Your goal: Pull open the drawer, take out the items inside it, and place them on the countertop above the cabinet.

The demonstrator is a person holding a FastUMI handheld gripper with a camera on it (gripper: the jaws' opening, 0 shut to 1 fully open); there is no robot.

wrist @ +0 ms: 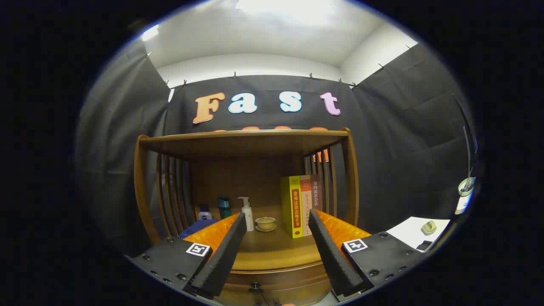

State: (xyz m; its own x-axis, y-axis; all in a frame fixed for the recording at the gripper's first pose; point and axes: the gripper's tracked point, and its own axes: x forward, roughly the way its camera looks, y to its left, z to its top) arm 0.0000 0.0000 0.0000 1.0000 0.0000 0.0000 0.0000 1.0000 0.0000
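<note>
Faced a wooden cabinet [246,146] of warm brown, smooth and glossy, with curved corner posts and slatted sides under a flat top shelf. Held the gripper [276,223] with its two fingers spread wide apart, gripping nothing; showed ridged, foam-like pads on wedge-shaped fingers [225,250], rising from flat plates studded with screws and bearing small square markers. Pointed toward the countertop [276,250], a rounded slab of polished wood lying between and just beyond the fingers. Showed the drawer [272,282] directly beneath that countertop's front edge, closed, curved along its face, with a small dark round knob [255,287] low between the fingers. Could not see into the drawer.

Stood at the back of the countertop: a white pump bottle [246,212], tall and slim; a dark teal cylindrical cup [224,207]; a small squat bottle with a white cap [205,212]; a pale round lidded bowl [265,223] on a saucer. Stood upright beside these, a yellow book [293,206] leaning against further books [312,195]. Hung as backdrop, matte black cloth [403,127], softly creased.
</note>
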